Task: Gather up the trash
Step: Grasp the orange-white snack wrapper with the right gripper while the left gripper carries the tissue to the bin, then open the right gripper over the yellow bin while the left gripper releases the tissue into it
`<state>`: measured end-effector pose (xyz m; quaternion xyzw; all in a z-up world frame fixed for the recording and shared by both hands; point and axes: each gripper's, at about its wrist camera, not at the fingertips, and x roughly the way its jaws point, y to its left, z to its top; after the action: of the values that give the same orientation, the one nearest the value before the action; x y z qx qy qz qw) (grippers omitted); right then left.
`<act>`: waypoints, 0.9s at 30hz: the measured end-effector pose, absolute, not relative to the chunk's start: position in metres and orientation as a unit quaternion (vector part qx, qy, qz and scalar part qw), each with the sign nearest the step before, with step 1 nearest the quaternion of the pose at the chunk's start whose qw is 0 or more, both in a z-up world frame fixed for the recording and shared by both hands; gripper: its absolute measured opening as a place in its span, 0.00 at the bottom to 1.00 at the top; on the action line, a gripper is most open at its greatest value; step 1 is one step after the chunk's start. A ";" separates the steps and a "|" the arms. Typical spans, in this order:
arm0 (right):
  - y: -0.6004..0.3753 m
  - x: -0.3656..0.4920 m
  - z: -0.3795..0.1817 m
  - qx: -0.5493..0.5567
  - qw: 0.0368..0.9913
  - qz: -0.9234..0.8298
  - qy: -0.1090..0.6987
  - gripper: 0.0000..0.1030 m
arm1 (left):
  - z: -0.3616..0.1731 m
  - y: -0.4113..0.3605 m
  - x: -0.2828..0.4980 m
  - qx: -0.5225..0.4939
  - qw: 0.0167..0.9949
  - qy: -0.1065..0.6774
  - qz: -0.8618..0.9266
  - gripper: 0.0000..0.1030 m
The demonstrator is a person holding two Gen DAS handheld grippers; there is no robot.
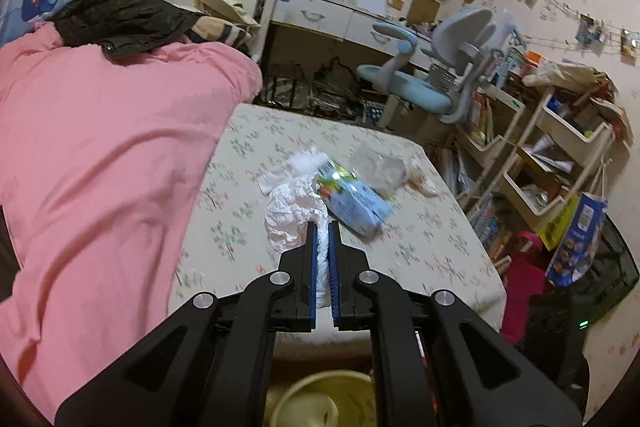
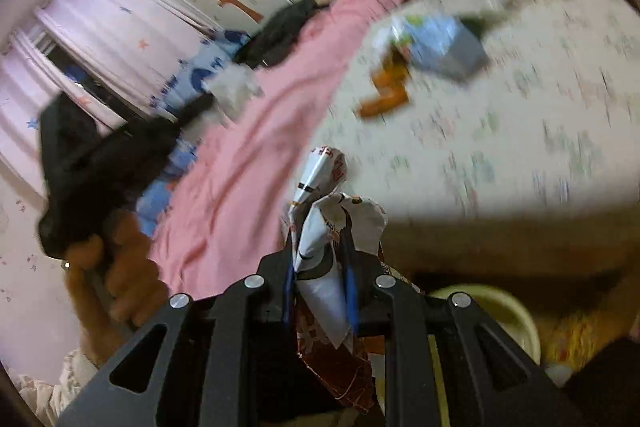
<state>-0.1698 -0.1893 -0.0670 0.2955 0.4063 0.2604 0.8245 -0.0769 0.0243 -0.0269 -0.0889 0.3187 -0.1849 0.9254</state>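
Note:
My left gripper [image 1: 323, 229] is shut on a crumpled white paper [image 1: 292, 215], which hangs above the floral bed sheet [image 1: 420, 239]. Just beyond it on the bed lie a blue drink carton [image 1: 356, 205], more white tissue [image 1: 304, 163] and a clear plastic bag [image 1: 376, 163]. My right gripper [image 2: 320, 247] is shut on a white and red-brown snack wrapper [image 2: 316, 227], at the bed's near edge. The right wrist view is blurred. It shows the left gripper [image 2: 120, 163] in a hand [image 2: 116, 267], the blue carton [image 2: 444, 47] and an orange wrapper [image 2: 384, 95].
A pale yellow bin [image 1: 320, 399] stands on the floor below both grippers, also seen as the bin [image 2: 500, 311]. A pink blanket [image 1: 100, 147] covers the bed's left side. A blue chair [image 1: 432, 75], desk and cluttered shelves [image 1: 560, 155] stand beyond the bed.

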 end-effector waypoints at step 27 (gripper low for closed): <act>-0.212 -0.197 -0.074 0.197 0.889 0.067 0.409 0.63 | -0.097 -0.036 -0.161 -0.027 0.869 0.429 -0.247 0.05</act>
<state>-0.1965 -0.2122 -0.0736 0.1972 0.4086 0.0670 0.8886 -0.1612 -0.0356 -0.0968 -0.0265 0.4287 -0.2470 0.8686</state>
